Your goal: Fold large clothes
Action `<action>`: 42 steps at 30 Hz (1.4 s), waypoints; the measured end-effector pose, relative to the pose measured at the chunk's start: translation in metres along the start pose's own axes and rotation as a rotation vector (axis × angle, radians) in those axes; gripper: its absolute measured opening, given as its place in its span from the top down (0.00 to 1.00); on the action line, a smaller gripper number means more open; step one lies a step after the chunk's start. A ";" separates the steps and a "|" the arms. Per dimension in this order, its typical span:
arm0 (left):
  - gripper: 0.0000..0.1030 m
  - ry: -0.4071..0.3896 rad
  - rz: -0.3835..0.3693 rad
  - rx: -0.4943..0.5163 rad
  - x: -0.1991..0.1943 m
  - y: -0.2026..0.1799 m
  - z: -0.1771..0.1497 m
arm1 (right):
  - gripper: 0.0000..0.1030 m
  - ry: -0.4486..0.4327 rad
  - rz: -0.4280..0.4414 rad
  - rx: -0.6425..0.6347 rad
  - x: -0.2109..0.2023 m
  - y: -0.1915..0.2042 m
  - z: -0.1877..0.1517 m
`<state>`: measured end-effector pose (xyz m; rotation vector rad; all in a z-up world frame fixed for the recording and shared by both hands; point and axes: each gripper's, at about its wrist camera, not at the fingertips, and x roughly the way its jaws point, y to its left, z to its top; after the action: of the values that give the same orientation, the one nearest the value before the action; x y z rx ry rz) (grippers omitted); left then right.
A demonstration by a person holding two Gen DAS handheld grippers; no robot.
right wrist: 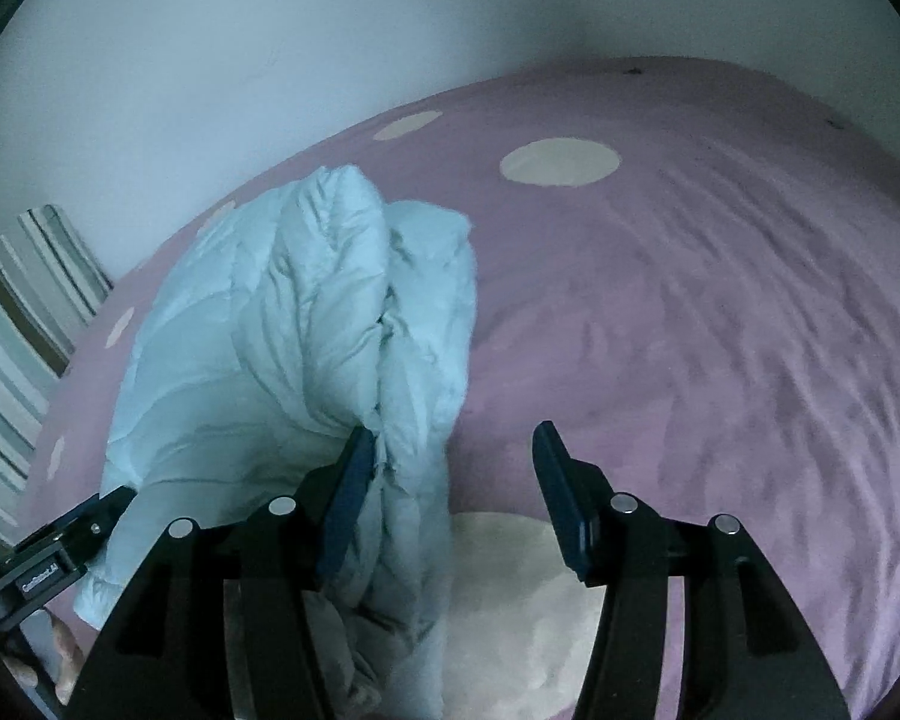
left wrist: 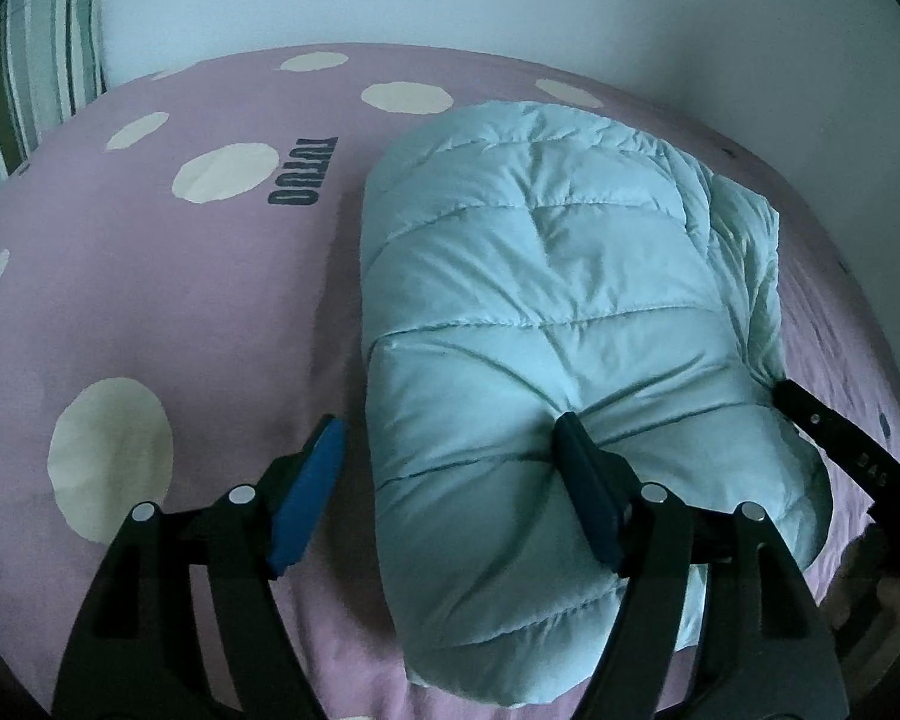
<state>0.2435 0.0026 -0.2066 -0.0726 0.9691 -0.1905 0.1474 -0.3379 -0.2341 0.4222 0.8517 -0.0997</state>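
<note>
A pale blue quilted puffer jacket (left wrist: pixel 540 276) lies folded into a thick bundle on a pink bed sheet (left wrist: pixel 180 300). My left gripper (left wrist: pixel 447 429) stands open over the bundle's near left edge. Its right finger rests on the jacket and its left finger hangs clear above the sheet. In the right wrist view the jacket (right wrist: pixel 270 330) shows its layered right side. My right gripper (right wrist: pixel 455 431) is open there: the left finger touches the jacket's edge folds, while the right finger is apart over the sheet (right wrist: pixel 690 330). Neither pair of pads presses on the cloth.
The sheet has cream dots and dark lettering (left wrist: pixel 300 171). A striped pillow (left wrist: pixel 36 72) leans at the far left against a white wall (left wrist: pixel 510 0). The wall runs close behind the bed. A hand (right wrist: pixel 66 648) shows at the lower left.
</note>
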 end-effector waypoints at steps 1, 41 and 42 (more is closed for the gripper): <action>0.30 -0.003 0.005 -0.007 -0.002 0.001 -0.001 | 0.47 -0.004 -0.011 0.002 -0.003 0.000 0.000; 0.15 -0.234 0.072 0.014 -0.134 -0.014 -0.042 | 0.24 -0.195 -0.067 -0.168 -0.136 0.063 -0.037; 0.15 -0.238 0.073 0.011 -0.136 -0.015 -0.042 | 0.24 -0.200 -0.066 -0.172 -0.138 0.064 -0.037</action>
<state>0.1317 0.0157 -0.1180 -0.0489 0.7323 -0.1169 0.0459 -0.2762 -0.1319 0.2180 0.6714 -0.1262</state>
